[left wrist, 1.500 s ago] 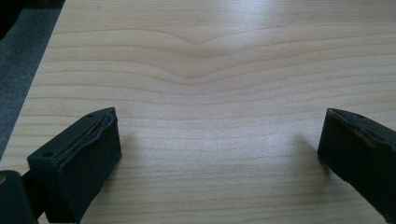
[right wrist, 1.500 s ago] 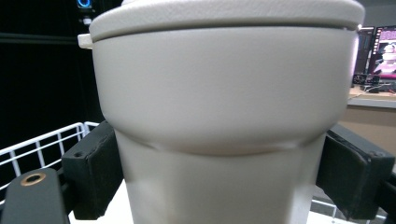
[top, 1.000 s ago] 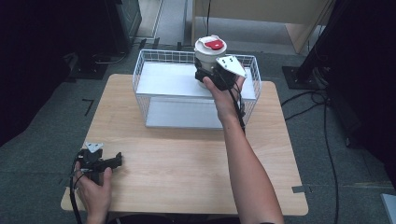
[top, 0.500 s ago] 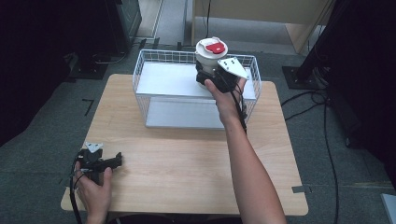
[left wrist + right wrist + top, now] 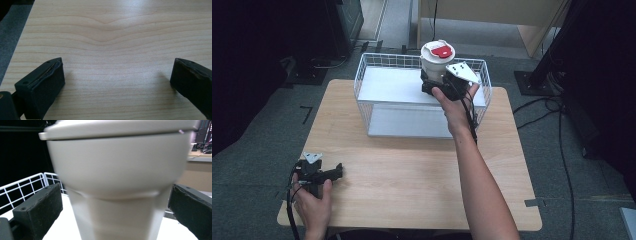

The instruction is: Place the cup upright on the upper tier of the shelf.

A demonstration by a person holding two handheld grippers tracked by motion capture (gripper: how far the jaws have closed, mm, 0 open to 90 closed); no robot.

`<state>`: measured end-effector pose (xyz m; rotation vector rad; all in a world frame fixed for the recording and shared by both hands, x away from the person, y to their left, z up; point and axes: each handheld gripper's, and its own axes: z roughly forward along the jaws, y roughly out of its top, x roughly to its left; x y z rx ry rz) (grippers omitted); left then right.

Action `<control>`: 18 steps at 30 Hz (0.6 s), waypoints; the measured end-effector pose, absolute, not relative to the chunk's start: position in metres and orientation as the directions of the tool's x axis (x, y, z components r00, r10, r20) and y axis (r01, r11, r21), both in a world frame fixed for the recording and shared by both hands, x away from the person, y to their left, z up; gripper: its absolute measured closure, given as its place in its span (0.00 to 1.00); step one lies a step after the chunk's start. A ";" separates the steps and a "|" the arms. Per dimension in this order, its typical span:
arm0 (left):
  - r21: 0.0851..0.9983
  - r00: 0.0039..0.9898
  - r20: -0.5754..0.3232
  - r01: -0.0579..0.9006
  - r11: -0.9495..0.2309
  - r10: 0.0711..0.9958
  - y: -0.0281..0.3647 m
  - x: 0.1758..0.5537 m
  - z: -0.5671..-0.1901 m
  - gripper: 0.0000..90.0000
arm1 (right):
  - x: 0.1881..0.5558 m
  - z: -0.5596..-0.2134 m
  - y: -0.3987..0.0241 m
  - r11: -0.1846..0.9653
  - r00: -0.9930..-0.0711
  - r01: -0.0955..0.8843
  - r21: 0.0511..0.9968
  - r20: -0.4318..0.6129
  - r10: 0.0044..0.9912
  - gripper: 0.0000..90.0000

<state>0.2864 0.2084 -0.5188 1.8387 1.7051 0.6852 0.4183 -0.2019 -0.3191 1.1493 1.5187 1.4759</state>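
A white cup with a lid bearing a red mark (image 5: 438, 56) stands tall at the far side of a white wire basket (image 5: 360, 82). My right gripper (image 5: 434, 80) reaches over the basket, its jaws set either side of the cup's lower body. In the right gripper view the cup (image 5: 117, 182) is blurred and a small gap shows at each jaw, so the right gripper (image 5: 116, 205) is open. My left gripper (image 5: 338, 172) rests low over the wooden table (image 5: 412, 170) at the near left. It is open (image 5: 117, 80), with bare wood between its jaws.
The basket has a white floor and a white panel (image 5: 407, 122) along its near side. Dark floor, cables (image 5: 557, 125) and black stands (image 5: 542, 75) ring the table. Bare tabletop lies between the basket and the near edge.
The cup and my right gripper have sunk very slightly at the basket's far side. The left gripper has not moved.
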 end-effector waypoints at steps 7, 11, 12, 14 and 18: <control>0.684 0.076 0.011 0.727 -0.063 0.997 0.209 0.287 -0.519 0.00 | 0.413 -0.323 -0.205 -0.045 -0.344 0.117 0.992 0.083 0.935 0.00; 0.685 0.075 0.010 0.726 -0.062 0.997 0.208 0.287 -0.519 0.00 | 0.407 -0.328 -0.209 -0.043 -0.348 0.123 0.991 0.084 0.934 0.00; 0.685 0.075 0.010 0.726 -0.062 0.997 0.208 0.287 -0.519 0.00 | 0.407 -0.328 -0.209 -0.043 -0.348 0.123 0.991 0.084 0.934 0.00; 0.685 0.075 0.010 0.726 -0.061 0.997 0.208 0.287 -0.519 0.00 | 0.404 -0.330 -0.210 -0.038 -0.354 0.120 0.992 0.078 0.932 0.00; 0.685 0.075 0.010 0.726 -0.061 0.997 0.208 0.287 -0.519 0.00 | 0.397 -0.332 -0.210 -0.027 -0.368 0.115 0.993 0.068 0.927 0.00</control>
